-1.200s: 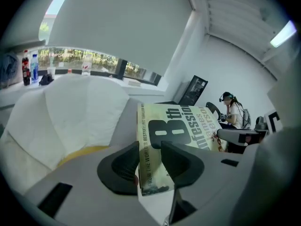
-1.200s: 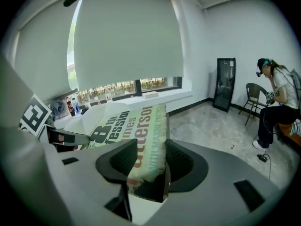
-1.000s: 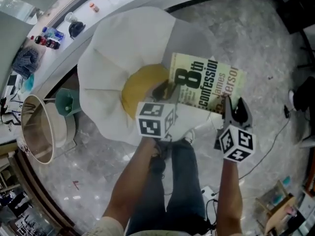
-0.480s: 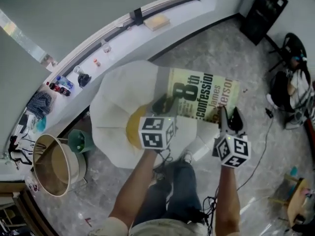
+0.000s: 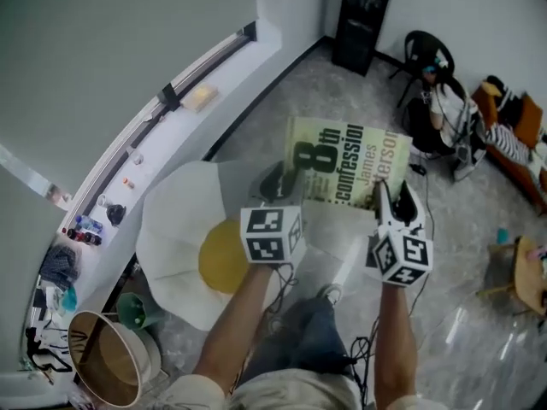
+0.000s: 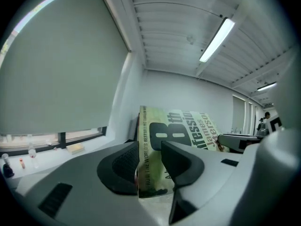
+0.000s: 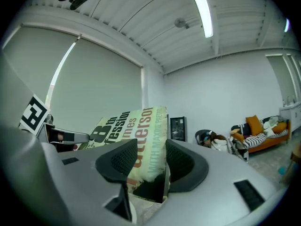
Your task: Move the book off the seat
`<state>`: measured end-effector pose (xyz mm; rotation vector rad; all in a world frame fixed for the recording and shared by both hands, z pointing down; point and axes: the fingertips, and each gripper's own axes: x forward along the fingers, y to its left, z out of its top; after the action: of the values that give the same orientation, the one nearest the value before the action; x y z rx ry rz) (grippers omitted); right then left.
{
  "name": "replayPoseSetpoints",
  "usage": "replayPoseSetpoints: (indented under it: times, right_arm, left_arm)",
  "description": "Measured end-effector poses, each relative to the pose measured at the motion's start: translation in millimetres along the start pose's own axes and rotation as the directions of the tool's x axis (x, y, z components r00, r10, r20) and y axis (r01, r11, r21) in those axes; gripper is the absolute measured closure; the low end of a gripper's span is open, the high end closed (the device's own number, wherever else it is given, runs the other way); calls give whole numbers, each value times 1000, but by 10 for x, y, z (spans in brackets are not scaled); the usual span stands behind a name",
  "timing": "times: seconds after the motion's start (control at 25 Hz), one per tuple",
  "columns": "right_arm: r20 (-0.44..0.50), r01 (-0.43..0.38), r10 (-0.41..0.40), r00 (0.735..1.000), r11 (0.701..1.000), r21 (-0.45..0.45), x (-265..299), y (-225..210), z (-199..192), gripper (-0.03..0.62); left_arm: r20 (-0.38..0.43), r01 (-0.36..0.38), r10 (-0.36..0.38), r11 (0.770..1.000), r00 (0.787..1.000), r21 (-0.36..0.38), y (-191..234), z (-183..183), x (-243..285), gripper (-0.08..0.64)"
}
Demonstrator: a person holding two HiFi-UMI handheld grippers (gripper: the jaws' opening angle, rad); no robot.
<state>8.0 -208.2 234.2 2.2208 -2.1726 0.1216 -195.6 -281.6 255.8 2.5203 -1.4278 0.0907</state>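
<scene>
A yellow-green paperback book [image 5: 346, 165] hangs in the air, held flat between both grippers, above and to the right of the white egg-shaped seat [image 5: 175, 220] with its yellow centre [image 5: 220, 256]. My left gripper [image 5: 278, 182] is shut on the book's near left edge; in the left gripper view the book [image 6: 176, 133] sits clamped between the pads of that gripper [image 6: 150, 161]. My right gripper [image 5: 395, 196] is shut on the near right corner. The right gripper view shows the book [image 7: 136, 126] pinched in that gripper's [image 7: 146, 163] jaws.
A black cabinet [image 5: 363, 11] stands at the far wall, with a seated person [image 5: 440, 92] and an orange sofa [image 5: 513, 131] to its right. A window ledge [image 5: 162, 118] with small items runs along the left. A round wooden tub [image 5: 107, 370] is at bottom left, a wooden stool [image 5: 530, 272] at the right.
Both grippers have risen with the book clamped between them. The seat has dropped away to the lower left of the head view, and more of the room shows.
</scene>
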Motion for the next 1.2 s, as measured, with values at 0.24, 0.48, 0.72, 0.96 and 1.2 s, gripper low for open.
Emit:
replayPoseSetpoints:
  times: [0.24,0.48,0.72,0.96,1.2]
  right_arm:
    - [52,181,-180,982,984,-2,-459,-826,336,417]
    - [99,396,-397,912,918,29,-1252,-2132,569,417]
    - [99,545,-549,830,836,63,-1866,-3300,674,417]
    - [96,676,-683,724,730,103,-2459,-4397,635,416]
    - [105,764,-774,625,633,120,-2968,-5218,660,417]
  left_arm:
    - [14,188,-189,981,982,37,-956,235,393,408]
    - [0,403,-405,910,914,96,-2566,347,831,408]
    - [-45,549,-548,825,835,132,-3997,292,1243,408]
    - [-95,686,-680,714,727,143,-5413,153,1600,408]
    - [-119,771,-763,617,635,154,-6541,28,1822,408]
